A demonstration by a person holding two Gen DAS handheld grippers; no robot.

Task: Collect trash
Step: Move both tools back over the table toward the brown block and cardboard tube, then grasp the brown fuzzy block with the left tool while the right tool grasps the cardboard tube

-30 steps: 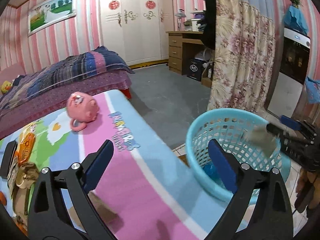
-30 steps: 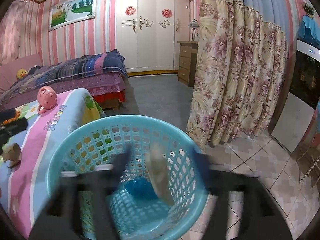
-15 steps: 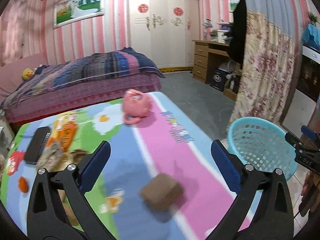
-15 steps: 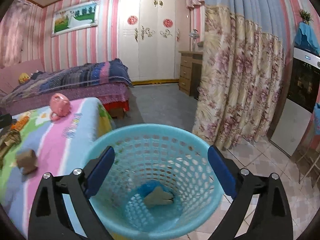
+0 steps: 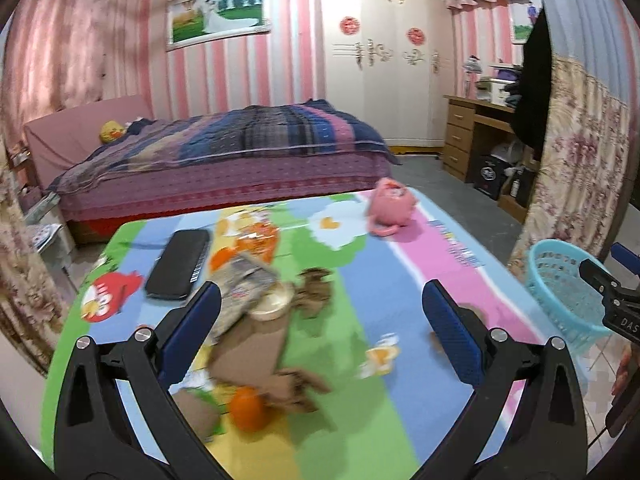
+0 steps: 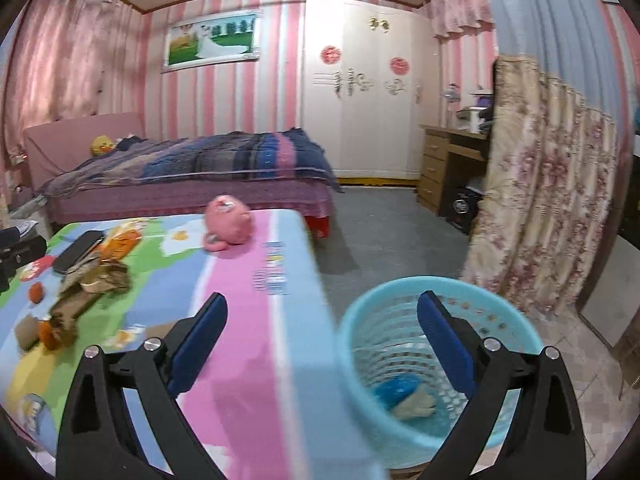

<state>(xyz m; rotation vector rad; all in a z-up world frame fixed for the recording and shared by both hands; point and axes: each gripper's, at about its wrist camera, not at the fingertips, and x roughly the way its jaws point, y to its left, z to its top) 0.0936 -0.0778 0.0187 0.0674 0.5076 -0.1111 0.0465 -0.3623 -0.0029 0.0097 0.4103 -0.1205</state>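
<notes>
- Our right gripper (image 6: 320,344) has dropped its scrap into the basket (image 6: 360,320) and hangs agape, empty.
- Our left gripper (image 5: 320,320), spread wide, has swung from basket to table litter (image 5: 256,344), probably cardboard.

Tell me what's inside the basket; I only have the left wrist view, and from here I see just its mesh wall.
Observer: The right wrist view looks down into the basket. A blue item and a pale crumpled piece lie on its bottom, touching each other.
Operator: Is the right gripper carrying anything? I only catch its tip at my frame's edge.
Observer: No. The right gripper has its jaws wide apart with nothing between them. In its own view, one finger is over the table edge and the other over the basket's mouth.
</notes>
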